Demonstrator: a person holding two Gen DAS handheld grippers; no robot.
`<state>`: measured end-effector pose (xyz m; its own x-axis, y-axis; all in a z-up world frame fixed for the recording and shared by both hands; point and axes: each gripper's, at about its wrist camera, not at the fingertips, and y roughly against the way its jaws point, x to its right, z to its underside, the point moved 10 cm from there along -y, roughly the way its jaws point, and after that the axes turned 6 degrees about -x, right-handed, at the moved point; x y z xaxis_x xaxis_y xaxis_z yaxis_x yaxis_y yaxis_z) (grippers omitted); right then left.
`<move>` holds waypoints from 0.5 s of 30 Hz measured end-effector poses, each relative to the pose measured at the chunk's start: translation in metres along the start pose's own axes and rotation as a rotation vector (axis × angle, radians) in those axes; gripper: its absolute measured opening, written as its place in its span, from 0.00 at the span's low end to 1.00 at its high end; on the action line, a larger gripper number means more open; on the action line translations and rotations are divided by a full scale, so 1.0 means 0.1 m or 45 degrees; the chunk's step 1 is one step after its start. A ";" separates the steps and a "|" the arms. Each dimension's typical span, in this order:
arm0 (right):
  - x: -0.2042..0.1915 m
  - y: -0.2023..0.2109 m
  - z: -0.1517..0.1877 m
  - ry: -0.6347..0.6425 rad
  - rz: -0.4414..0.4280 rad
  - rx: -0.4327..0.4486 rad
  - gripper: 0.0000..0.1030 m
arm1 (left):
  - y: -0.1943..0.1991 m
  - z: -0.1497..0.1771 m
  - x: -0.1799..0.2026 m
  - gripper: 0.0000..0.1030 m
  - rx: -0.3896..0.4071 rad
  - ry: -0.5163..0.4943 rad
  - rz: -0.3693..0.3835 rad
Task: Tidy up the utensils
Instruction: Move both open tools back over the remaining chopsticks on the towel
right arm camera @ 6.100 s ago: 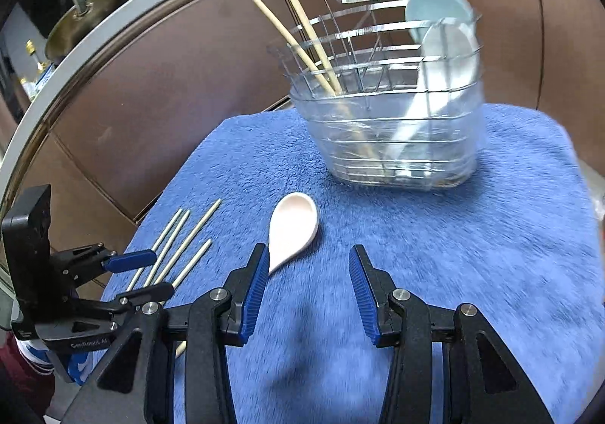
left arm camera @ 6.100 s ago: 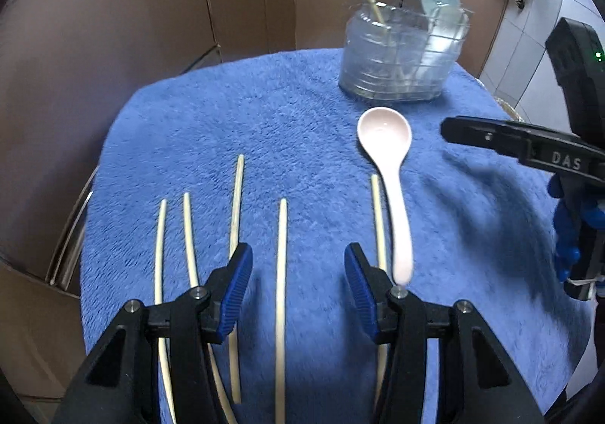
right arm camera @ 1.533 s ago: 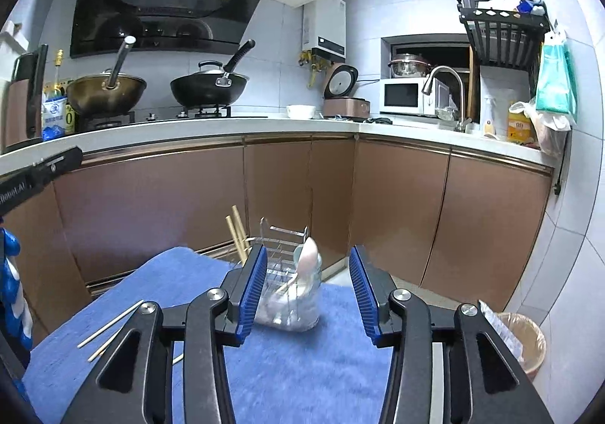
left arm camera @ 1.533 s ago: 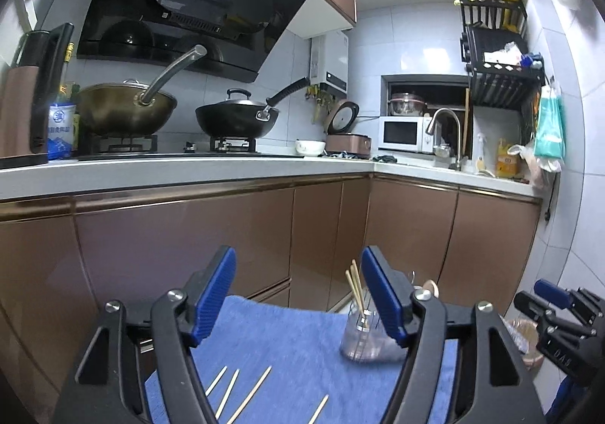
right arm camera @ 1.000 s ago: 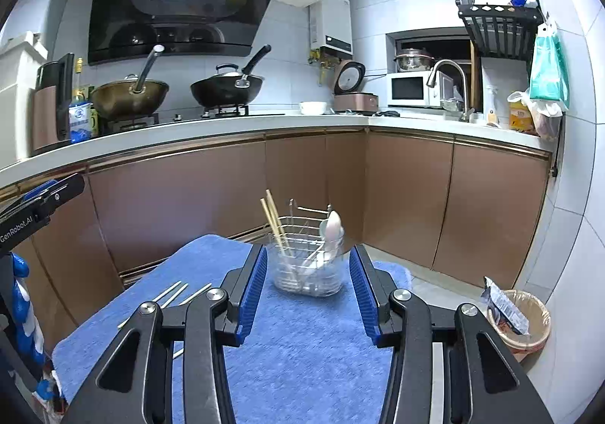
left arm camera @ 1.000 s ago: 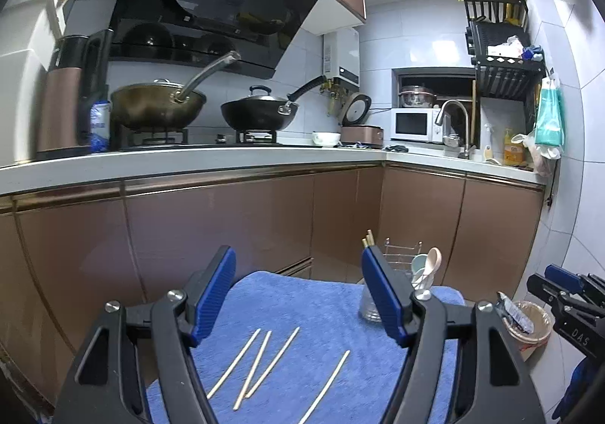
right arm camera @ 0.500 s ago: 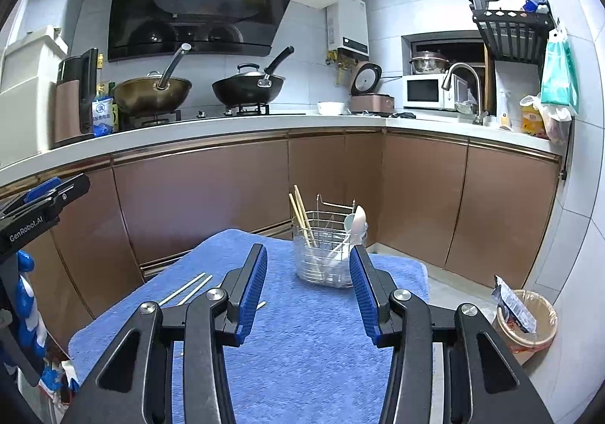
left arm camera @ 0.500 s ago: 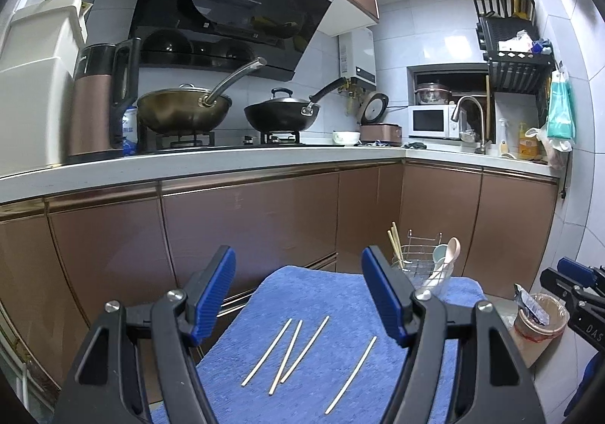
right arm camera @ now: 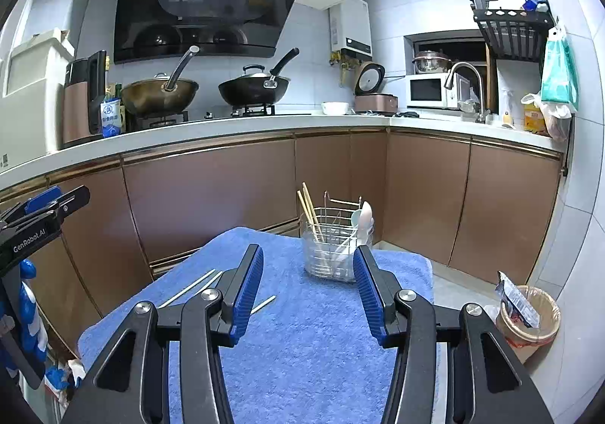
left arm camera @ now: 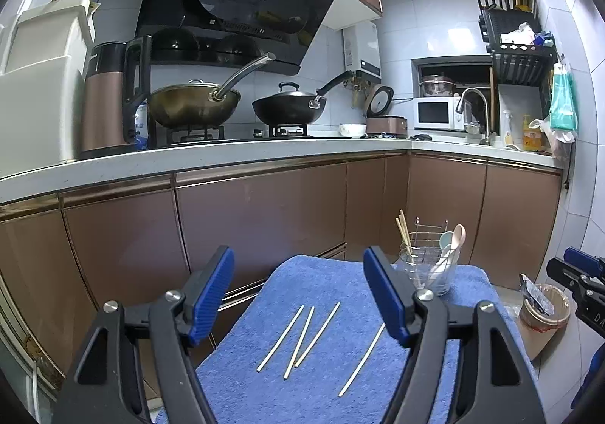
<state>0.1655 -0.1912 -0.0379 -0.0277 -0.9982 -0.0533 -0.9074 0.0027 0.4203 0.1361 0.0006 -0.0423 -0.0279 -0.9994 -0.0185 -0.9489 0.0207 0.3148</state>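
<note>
- Brown kitchen cabinets are filling the background, and low in both frames a blue towel [left arm camera: 325, 284] is covering the small table.
- We are holding the left gripper [left arm camera: 298, 295] well back from the towel with its jaws standing wide and nothing between them.
- We are opening the jaws of the right gripper [right arm camera: 307, 286] a little; nothing is lying between its blue pads.
- Four loose chopsticks [left arm camera: 315, 329] are lying on the towel at lower centre of the left view, three close together and one apart to their right.
- Toward the far right edge of the towel, the clear utensil holder [right arm camera: 332, 254] is already keeping two chopsticks and two spoons [right arm camera: 363, 220] upright.
- We are judging the next step as picking up a loose chopstick: we should be coming down over one stick near its middle, jaws set across it, clear of its neighbours.
- Once lifted, we should be tipping it upright and lowering it beside the chopsticks already standing in the holder.
</note>
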 end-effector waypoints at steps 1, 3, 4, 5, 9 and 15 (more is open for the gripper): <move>-0.01 0.00 0.00 0.002 -0.002 -0.002 0.48 | 0.00 0.00 -0.01 0.67 0.000 -0.001 -0.002; -0.03 -0.01 0.01 0.004 -0.005 -0.006 0.48 | 0.00 0.00 -0.01 0.67 0.000 -0.003 -0.007; -0.04 -0.01 0.02 0.007 -0.007 -0.009 0.48 | 0.00 0.00 -0.01 0.67 0.000 -0.004 -0.009; -0.05 -0.02 0.02 0.008 -0.008 -0.012 0.48 | -0.01 -0.01 -0.02 0.67 -0.001 -0.006 -0.010; -0.08 -0.05 0.03 0.014 -0.014 -0.023 0.48 | -0.03 0.00 -0.01 0.68 -0.007 -0.017 -0.020; -0.10 -0.13 0.07 0.025 -0.016 -0.049 0.48 | -0.14 0.08 0.02 0.68 -0.044 -0.026 -0.032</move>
<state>0.1750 -0.1805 -0.0489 -0.0078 -0.9991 -0.0413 -0.8907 -0.0118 0.4544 0.1465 -0.0016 -0.0539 -0.0110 -0.9989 -0.0459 -0.9380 -0.0056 0.3466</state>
